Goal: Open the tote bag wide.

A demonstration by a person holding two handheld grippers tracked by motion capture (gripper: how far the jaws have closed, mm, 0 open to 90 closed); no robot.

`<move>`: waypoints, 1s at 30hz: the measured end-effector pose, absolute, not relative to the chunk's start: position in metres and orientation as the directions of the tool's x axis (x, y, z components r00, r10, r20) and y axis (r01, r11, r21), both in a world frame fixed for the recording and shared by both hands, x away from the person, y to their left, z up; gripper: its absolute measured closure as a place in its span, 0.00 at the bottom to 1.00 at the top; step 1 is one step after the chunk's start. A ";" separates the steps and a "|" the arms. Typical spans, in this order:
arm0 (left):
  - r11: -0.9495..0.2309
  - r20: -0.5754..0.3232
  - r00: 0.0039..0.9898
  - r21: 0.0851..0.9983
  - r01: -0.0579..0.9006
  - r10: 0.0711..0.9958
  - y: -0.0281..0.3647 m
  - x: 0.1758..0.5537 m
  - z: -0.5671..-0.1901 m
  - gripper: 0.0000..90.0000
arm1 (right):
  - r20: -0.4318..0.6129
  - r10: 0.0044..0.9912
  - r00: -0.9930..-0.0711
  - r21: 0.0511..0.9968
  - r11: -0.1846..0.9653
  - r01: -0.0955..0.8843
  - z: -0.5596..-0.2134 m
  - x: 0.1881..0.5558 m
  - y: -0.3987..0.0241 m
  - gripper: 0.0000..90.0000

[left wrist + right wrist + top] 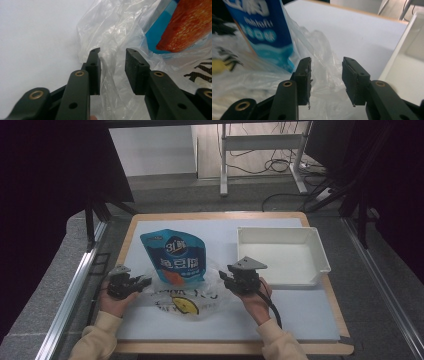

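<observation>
Clear plastic bag (187, 296) with black and yellow print lies crumpled on the white mat (300, 312), and a blue stand-up pouch (173, 256) sits in its mouth. Left gripper (144, 282) is at the left edge of the bag, right gripper (223, 276) at the right edge. Both have their jaws partly open; film lies in each gap, not pinched. White tray (320, 251) stands just to the right.
</observation>
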State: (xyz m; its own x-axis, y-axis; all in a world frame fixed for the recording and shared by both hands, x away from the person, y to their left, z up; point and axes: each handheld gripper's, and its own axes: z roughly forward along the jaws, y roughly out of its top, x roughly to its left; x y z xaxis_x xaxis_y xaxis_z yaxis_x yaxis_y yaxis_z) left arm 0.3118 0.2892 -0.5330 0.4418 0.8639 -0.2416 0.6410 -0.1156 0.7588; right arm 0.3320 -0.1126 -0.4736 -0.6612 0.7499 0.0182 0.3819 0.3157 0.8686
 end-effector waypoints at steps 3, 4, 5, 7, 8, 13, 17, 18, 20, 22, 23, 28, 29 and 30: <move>-0.110 -0.244 0.442 0.763 0.637 0.863 0.290 0.311 -0.531 0.69 | 0.027 0.740 -0.672 0.881 0.301 0.366 -0.464 0.328 -0.114 0.65; -0.108 -0.247 0.444 0.765 0.635 0.862 0.290 0.311 -0.530 0.68 | 0.032 0.734 -0.679 0.883 0.298 0.363 -0.461 0.327 -0.114 0.66; -0.103 -0.251 0.445 0.768 0.632 0.860 0.291 0.310 -0.529 0.67 | 0.041 0.727 -0.686 0.888 0.288 0.358 -0.458 0.325 -0.114 0.67; -0.102 -0.248 0.448 0.775 0.624 0.859 0.291 0.309 -0.526 0.64 | 0.053 0.710 -0.702 0.890 0.285 0.356 -0.453 0.322 -0.112 0.70; -0.101 -0.247 0.452 0.780 0.618 0.857 0.291 0.309 -0.524 0.63 | 0.062 0.696 -0.716 0.889 0.287 0.356 -0.451 0.320 -0.110 0.73; -0.082 -0.250 0.457 0.802 0.592 0.853 0.293 0.305 -0.514 0.58 | 0.086 0.637 -0.766 0.874 0.320 0.365 -0.453 0.315 -0.088 0.84; -0.072 -0.248 0.468 0.821 0.567 0.848 0.295 0.302 -0.505 0.62 | 0.085 0.626 -0.775 0.848 0.363 0.386 -0.464 0.319 -0.068 0.90; -0.075 -0.242 0.472 0.827 0.558 0.848 0.295 0.302 -0.502 0.65 | 0.083 0.623 -0.778 0.839 0.377 0.392 -0.467 0.321 -0.065 0.91; -0.083 -0.235 0.482 0.831 0.550 0.844 0.295 0.302 -0.499 0.73 | 0.072 0.626 -0.777 0.812 0.416 0.410 -0.477 0.325 -0.057 0.92; -0.092 -0.226 0.477 0.826 0.555 0.849 0.294 0.304 -0.498 0.80 | 0.056 0.632 -0.773 0.793 0.442 0.419 -0.486 0.328 -0.052 0.92; -0.096 -0.220 0.472 0.825 0.557 0.854 0.293 0.305 -0.498 0.83 | 0.056 0.635 -0.770 0.785 0.448 0.427 -0.490 0.329 -0.051 0.93; -0.120 -0.198 0.447 0.800 0.588 0.872 0.291 0.315 -0.505 0.87 | 0.042 0.650 -0.759 0.763 0.470 0.444 -0.504 0.334 -0.049 0.93; -0.125 -0.196 0.442 0.792 0.598 0.875 0.291 0.317 -0.508 0.88 | 0.040 0.652 -0.757 0.760 0.472 0.447 -0.506 0.334 -0.049 0.93; -0.122 -0.200 0.437 0.787 0.605 0.877 0.291 0.318 -0.511 0.88 | 0.040 0.654 -0.755 0.756 0.474 0.451 -0.508 0.335 -0.049 0.93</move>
State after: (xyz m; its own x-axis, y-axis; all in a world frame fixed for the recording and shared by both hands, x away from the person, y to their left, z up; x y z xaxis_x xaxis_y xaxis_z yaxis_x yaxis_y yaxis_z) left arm 0.3184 0.2907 -0.5110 0.4369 0.8769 -0.2004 0.6052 -0.1218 0.7867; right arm 0.3350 -0.0489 -0.5081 -0.7552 0.6543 0.0398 0.4506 0.4741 0.7564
